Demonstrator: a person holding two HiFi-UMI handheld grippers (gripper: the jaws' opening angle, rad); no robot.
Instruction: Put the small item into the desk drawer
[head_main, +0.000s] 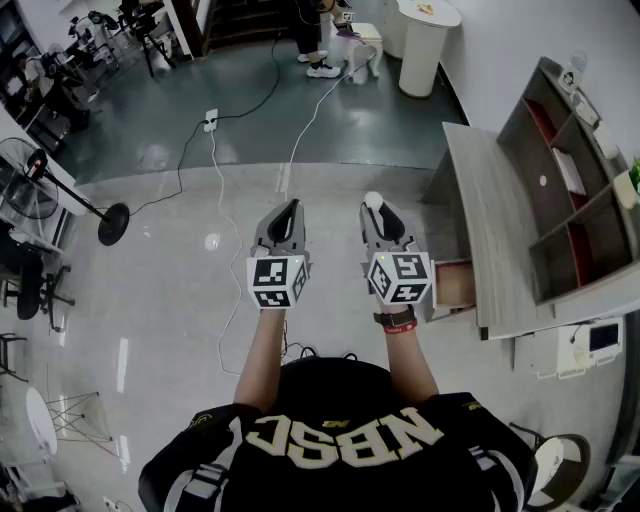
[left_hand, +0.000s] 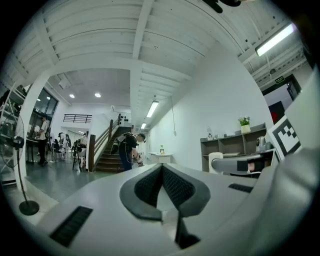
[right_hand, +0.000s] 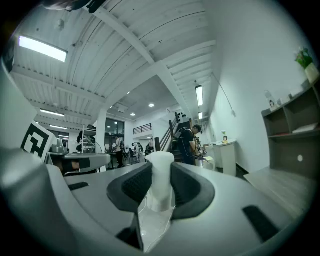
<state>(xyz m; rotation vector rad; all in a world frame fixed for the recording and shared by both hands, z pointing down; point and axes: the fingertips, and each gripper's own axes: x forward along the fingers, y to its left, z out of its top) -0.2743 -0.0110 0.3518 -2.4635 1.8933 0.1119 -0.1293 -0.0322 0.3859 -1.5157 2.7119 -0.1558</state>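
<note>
My right gripper (head_main: 375, 203) is shut on a small white cylinder-shaped item (right_hand: 161, 180), whose rounded top (head_main: 373, 200) pokes out past the jaw tips. In the right gripper view the dark pads (right_hand: 134, 186) press on both sides of it. My left gripper (head_main: 290, 208) is held beside it, to the left, its jaws shut with nothing between them (left_hand: 161, 167). Both are held out over the floor in front of the person. The wooden desk (head_main: 490, 230) stands to the right, and its drawer (head_main: 455, 285) is pulled open just right of the right gripper's marker cube.
A grey shelf unit (head_main: 570, 190) sits on the desk. White cables (head_main: 225, 190) run across the glossy floor ahead. A standing fan (head_main: 60, 190) is at the left, a round white pedestal table (head_main: 428, 45) at the back. A person (left_hand: 128, 150) stands near the stairs.
</note>
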